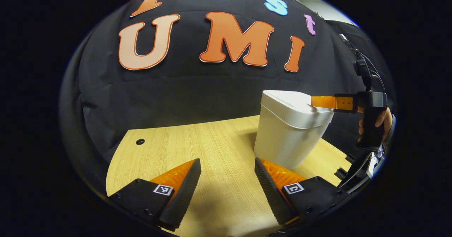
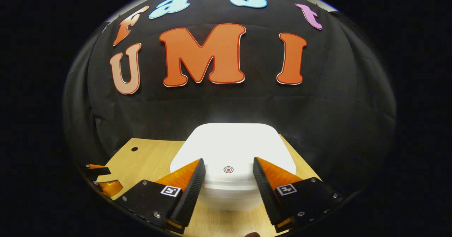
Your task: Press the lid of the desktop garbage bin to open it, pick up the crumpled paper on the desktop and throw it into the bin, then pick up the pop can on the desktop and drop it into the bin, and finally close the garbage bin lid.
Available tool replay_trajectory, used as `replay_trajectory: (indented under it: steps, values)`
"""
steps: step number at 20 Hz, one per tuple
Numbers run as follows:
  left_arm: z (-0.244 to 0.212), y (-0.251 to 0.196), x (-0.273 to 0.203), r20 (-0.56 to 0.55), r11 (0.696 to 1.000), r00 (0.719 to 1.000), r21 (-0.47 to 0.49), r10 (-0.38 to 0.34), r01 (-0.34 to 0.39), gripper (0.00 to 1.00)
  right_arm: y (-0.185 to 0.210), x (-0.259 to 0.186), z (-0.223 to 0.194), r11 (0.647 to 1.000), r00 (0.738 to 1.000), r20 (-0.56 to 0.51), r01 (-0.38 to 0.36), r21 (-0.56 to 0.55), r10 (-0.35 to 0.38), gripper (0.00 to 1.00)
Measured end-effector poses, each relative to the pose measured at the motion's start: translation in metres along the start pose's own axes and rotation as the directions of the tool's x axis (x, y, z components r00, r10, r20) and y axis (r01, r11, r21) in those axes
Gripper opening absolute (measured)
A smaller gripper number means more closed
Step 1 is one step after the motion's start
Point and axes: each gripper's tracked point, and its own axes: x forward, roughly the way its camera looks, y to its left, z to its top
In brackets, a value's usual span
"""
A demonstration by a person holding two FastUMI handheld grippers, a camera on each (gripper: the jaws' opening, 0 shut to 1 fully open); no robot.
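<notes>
White plastic makes up the squat desktop garbage bin (image 1: 287, 134), which stands on the pale wood-grain counter (image 1: 197, 145) near its right-hand part in the left gripper view, close to the black cloth wall (image 1: 197, 88) behind it. Its flat white lid (image 2: 233, 148) is down and closed, with a small red ring mark (image 2: 228, 169) near the front edge in the right gripper view.

In the left gripper view, the left gripper (image 1: 227, 180) hangs low over bare counter with its fingers (image 1: 183, 191) spread wide apart and nothing between them; the bin sits just beyond the inner finger. A small round hole (image 1: 140, 141) in the counter lies toward the far left corner.

Farther off in that view, the right gripper (image 1: 319, 102) reaches in from the right, held by a person's hand (image 1: 383, 118) on a dark handle, with its tip resting at the lid's near edge. Whether it presses on the lid or just skims it cannot be told.

In the right gripper view, the right gripper's fingers (image 2: 272, 184) are spread apart, hovering above the lid's front part with the ring mark showing between them. At the lower left edge there, part of the left gripper (image 2: 102, 178) shows over the counter.
</notes>
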Motion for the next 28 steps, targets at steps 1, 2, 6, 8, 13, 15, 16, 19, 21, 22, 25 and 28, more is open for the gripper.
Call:
replay_trajectory:
  steps: [1,2,6,8,13,15,16,19,21,22,25,28]
  values:
    - [0.001,0.001,0.0,0.001,1.0,1.0,0.0,0.002,-0.002,0.98,0.001,0.001,0.001,1.0,1.0,0.0,0.0,0.002,0.0,0.81]
    - [0.002,0.002,0.0,0.004,1.0,1.0,-0.002,0.004,-0.004,0.97,0.001,0.0,-0.001,1.0,1.0,0.0,0.001,-0.003,-0.001,0.8]
    - [0.01,0.008,-0.002,0.018,1.0,1.0,-0.013,0.012,-0.012,0.98,0.001,0.001,-0.003,1.0,1.0,0.009,0.009,0.0,-0.009,0.74]
    - [0.016,0.012,-0.003,0.033,1.0,0.999,-0.014,0.02,-0.02,0.97,0.003,0.0,-0.002,1.0,0.999,0.03,0.012,-0.019,-0.012,0.7]
    - [0.044,0.026,-0.011,0.09,0.998,0.994,0.018,0.06,-0.062,0.97,0.001,-0.007,0.002,0.998,0.987,0.15,0.053,-0.024,-0.049,0.76]
    - [0.054,0.03,-0.015,0.117,0.996,0.99,0.028,0.082,-0.086,0.98,0.004,-0.01,0.007,0.997,0.982,0.184,0.062,-0.04,-0.053,0.84]
    - [0.06,0.033,-0.017,0.132,0.994,0.986,0.033,0.097,-0.102,0.97,0.007,-0.013,0.008,0.997,0.979,0.199,0.056,-0.056,-0.043,0.86]
    - [0.077,0.046,-0.024,0.179,0.988,0.973,0.033,0.145,-0.154,0.97,0.02,-0.028,0.023,0.995,0.968,0.25,0.036,-0.092,-0.012,0.91]
    - [0.088,0.054,-0.029,0.217,0.982,0.959,0.022,0.179,-0.188,0.97,0.033,-0.032,0.031,0.995,0.963,0.268,0.019,-0.102,0.009,0.92]
    - [0.096,0.063,-0.032,0.239,0.973,0.946,0.025,0.217,-0.23,0.97,0.037,-0.033,0.033,0.994,0.962,0.274,0.012,-0.105,0.017,0.92]
    - [0.104,0.084,-0.039,0.276,0.95,0.915,0.018,0.294,-0.311,1.0,0.052,-0.035,0.031,0.994,0.963,0.264,-0.023,-0.108,0.051,0.96]
    - [0.119,0.089,-0.05,0.326,0.937,0.887,0.017,0.326,-0.35,1.0,0.063,-0.037,0.027,0.993,0.967,0.244,-0.054,-0.105,0.078,0.96]
